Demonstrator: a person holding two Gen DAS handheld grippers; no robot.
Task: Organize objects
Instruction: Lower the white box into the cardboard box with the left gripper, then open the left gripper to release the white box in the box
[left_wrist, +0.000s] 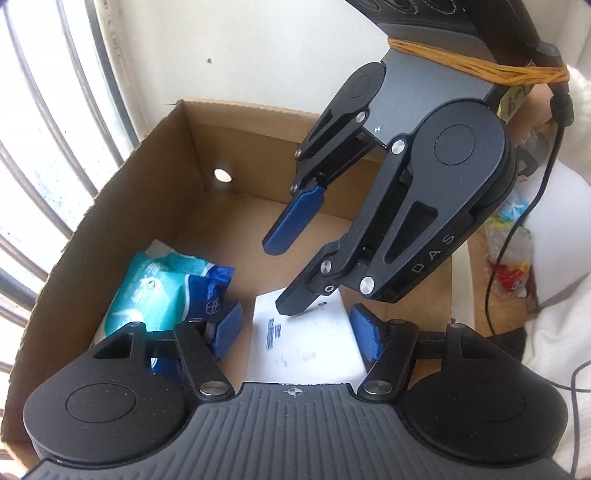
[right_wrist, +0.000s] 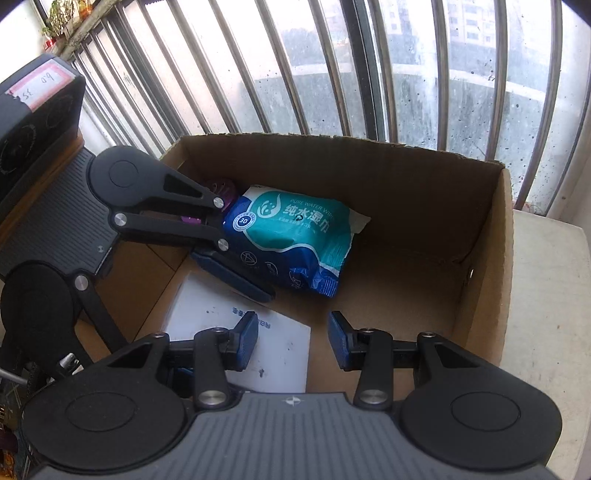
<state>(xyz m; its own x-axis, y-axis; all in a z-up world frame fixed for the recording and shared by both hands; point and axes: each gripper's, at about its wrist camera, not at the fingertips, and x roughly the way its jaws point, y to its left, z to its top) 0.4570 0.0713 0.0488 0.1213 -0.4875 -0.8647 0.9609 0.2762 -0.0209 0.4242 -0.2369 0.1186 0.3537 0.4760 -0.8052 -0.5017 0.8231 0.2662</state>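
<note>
1. Hovering over the cardboard box (right_wrist: 491, 266), left gripper (left_wrist: 295, 332) with jaws spread, holding nothing.
2. Reaching into the same box, right gripper (right_wrist: 291, 338) with jaws spread, gripping nothing.
3. Lying on the box floor, wet wipes pack (right_wrist: 295, 236), just beside the white booklet (right_wrist: 258, 354).
4. Peeking from behind the pack, a purple object (right_wrist: 221, 188), identity unclear.

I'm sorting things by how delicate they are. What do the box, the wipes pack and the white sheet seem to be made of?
Box: brown corrugated cardboard, matte; the cut top edge looks rough.
Wipes pack: soft plastic film, glossy, printed teal and blue, creased and crimped at the end.
White sheet: probably paper or thin card, matte, lying flat with small printed text; thickness can't be judged.
</note>
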